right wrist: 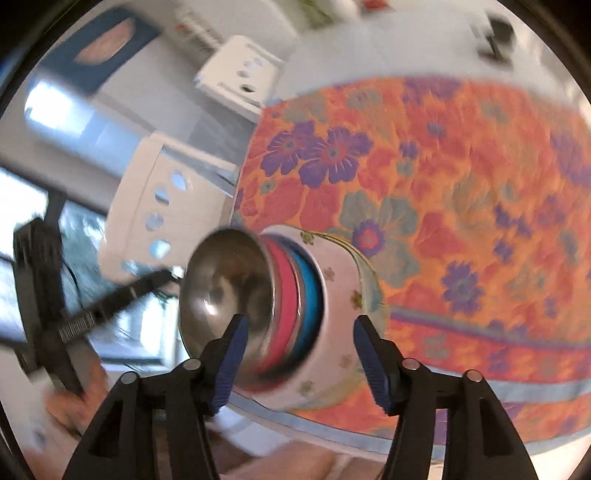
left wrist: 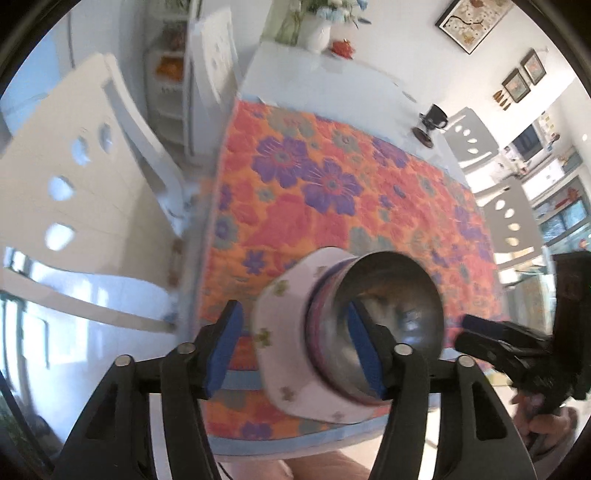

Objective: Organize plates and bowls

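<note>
Both the left gripper (left wrist: pixel 295 347) and right gripper (right wrist: pixel 299 362) are hanging spread, pinching nothing, over the blurred bowl stack (right wrist: pixel 280 314) sitting low-centre on the floral cloth (left wrist: pixel 332 192), its inner bowls mostly hiding.

A table (left wrist: pixel 325 74) under a bright orange flowered cloth (left wrist: pixel 332 206) fills the room's middle. White chairs (left wrist: pixel 74 192) with cut-out holes stand on either side. Framed pictures (left wrist: pixel 472 22) hang on the white wall, a white vase (left wrist: pixel 314 31) of flowers stands at the far end, and daylight gleams off the pale floor.
</note>
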### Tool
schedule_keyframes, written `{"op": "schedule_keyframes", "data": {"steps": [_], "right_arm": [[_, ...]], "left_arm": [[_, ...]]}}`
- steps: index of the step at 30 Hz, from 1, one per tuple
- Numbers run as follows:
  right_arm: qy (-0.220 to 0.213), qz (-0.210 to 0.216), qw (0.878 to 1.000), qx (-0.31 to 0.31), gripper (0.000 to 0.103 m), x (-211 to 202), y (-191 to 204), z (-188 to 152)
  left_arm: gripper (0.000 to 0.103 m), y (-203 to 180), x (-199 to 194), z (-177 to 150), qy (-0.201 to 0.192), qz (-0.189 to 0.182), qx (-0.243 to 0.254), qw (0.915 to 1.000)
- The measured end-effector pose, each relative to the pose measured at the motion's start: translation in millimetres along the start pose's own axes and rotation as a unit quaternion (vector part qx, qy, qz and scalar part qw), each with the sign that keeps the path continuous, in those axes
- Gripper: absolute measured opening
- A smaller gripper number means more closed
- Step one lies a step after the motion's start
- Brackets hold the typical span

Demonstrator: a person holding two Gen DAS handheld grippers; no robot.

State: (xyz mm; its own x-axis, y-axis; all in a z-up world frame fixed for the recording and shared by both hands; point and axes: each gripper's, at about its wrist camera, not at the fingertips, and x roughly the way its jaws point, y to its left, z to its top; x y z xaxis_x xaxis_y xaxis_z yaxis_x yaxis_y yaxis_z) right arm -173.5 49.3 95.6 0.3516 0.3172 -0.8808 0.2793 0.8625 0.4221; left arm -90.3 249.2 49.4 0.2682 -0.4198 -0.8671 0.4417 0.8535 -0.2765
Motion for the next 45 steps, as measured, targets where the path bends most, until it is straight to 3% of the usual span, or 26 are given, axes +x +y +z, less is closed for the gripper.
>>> {"op": "schedule_keyframes", "data": {"steps": [4, 8, 9, 11, 13, 15, 17, 22, 45], "right_arm": [[-0.017, -0.034, 0.998, -0.054, 0.092, 10.7, 15.0, -29.9], [-0.047, -0.060, 0.994, -0.080, 0.098, 25.2, 26.2, -44.4], [-0.052, -0.066, 0.993, -0.087, 0.103, 27.7, 29.4, -45.4], [-0.061, -0.080, 0.989, -0.104, 0.103, 31.7, 34.8, -44.7], [-0.056, -0.085, 0.988, -0.117, 0.103, 37.6, 38.2, -43.3], [-0.047, -0.082, 0.988, -0.119, 0.103, 44.8, 39.0, -41.7], [-0.044, -0.080, 0.989, -0.118, 0.103, 50.7, 39.2, -40.1], [-0.042, -0.063, 0.990, -0.115, 0.103, 56.4, 40.2, -39.1], [-0.043, -0.062, 0.989, -0.123, 0.103, 62.3, 45.5, -37.0]], "left_arm": [[0.068, 10.3, 6.2, -22.4, -0.015, 0.016, -0.005, 0.9997], [0.069, 11.6, 23.5, -39.7, 0.000, 0.040, -0.007, 0.9992], [0.077, 9.6, 27.3, -42.7, 0.007, 0.047, 0.000, 0.9989], [0.082, 5.5, 34.5, -46.8, 0.022, 0.068, 0.016, 0.9973], [0.085, 2.5, 34.6, -50.2, 0.015, 0.065, 0.026, 0.9974], [0.099, 2.5, 37.0, -51.9, 0.019, 0.058, 0.024, 0.9979], [0.102, 4.0, 39.2, -53.4, 0.020, 0.062, 0.022, 0.9976], [0.102, 4.6, 40.6, -55.5, 0.022, 0.064, 0.020, 0.9975], [0.102, -3.9, 38.3, -55.6, 0.017, 0.081, 0.050, 0.9953]]}}
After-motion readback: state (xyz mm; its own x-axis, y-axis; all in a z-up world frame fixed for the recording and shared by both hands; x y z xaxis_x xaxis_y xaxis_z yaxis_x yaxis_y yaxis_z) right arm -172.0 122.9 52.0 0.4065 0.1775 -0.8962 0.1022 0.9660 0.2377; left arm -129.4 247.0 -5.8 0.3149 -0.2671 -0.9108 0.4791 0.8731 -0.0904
